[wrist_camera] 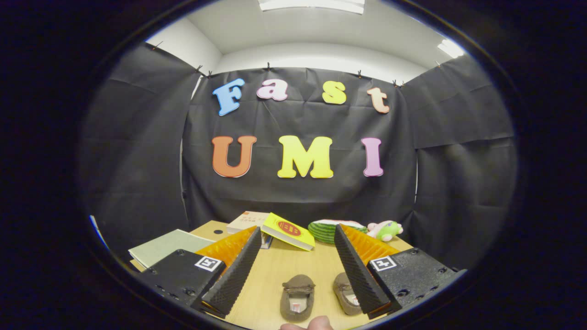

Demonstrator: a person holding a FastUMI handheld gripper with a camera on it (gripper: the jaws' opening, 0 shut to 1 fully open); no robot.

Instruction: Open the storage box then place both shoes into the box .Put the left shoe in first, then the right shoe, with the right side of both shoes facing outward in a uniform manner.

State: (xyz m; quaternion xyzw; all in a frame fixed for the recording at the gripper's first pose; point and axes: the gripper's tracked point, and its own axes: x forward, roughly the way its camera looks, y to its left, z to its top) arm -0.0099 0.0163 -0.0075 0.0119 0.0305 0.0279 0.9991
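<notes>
Gripper view: gripper point(298, 243) held above a light wooden table point(293, 270), fingers spread wide, nothing between the pads, touching nothing. Two brown slipper-type shoes lie on the table between and below the fingers, toes pointing away toward 12 o'clock. Left-hand shoe point(297, 297) sits in the open gap, fully visible, with a white label inside its opening. Right-hand shoe point(346, 293) lies just beside it at 3 o'clock, partly covered by the right finger. A fingertip point(314, 323) of a person pokes in at 6 o'clock, just below the left-hand shoe.

Beyond the fingers at 12 o'clock: a yellow box point(289, 231) with a red oval mark, tilted up, lid state unclear, contents can't be seen. At 11 o'clock a tan book-like item point(245, 220); at 10 o'clock a pale green flat folder point(163, 247). At 1 o'clock a green striped round thing point(325, 230), then a green-and-pink plush toy point(386, 230) beside it. Can't tell which item is the storage box.
</notes>
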